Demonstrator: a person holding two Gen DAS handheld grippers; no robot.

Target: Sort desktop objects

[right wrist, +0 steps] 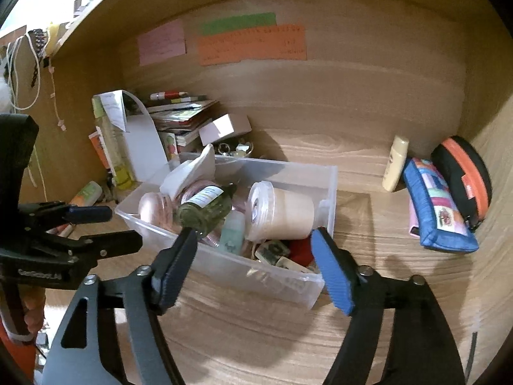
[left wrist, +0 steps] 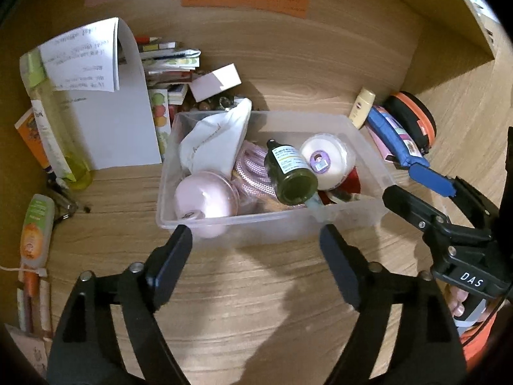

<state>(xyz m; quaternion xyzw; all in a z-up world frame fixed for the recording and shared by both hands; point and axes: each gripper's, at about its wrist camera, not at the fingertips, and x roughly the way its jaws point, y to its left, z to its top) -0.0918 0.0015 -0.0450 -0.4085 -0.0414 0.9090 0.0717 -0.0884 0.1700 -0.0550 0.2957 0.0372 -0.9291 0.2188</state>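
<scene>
Left hand-held gripper (left wrist: 256,240): black matte fingers spread wide, nothing between them, poised over the wood-grain desk (left wrist: 256,304) just short of the clear plastic bin (left wrist: 368,147). Right hand-held gripper (right wrist: 253,250): jaws likewise open and empty, one blue ribbed pad (right wrist: 330,272), standing at the bin's near corner.

Inside the bin: a dark green glass bottle (left wrist: 290,175) lying tilted, a white cylindrical roll (left wrist: 327,160) beside it, a pink rounded case (left wrist: 205,197), pink braided cord (left wrist: 253,173), and crumpled white cloth (left wrist: 214,141).

Right of the bin: a blue fabric pouch (right wrist: 436,205) and a black-orange round case (right wrist: 461,176). Behind the bin, to its left: stacked booklets (left wrist: 173,61).
</scene>
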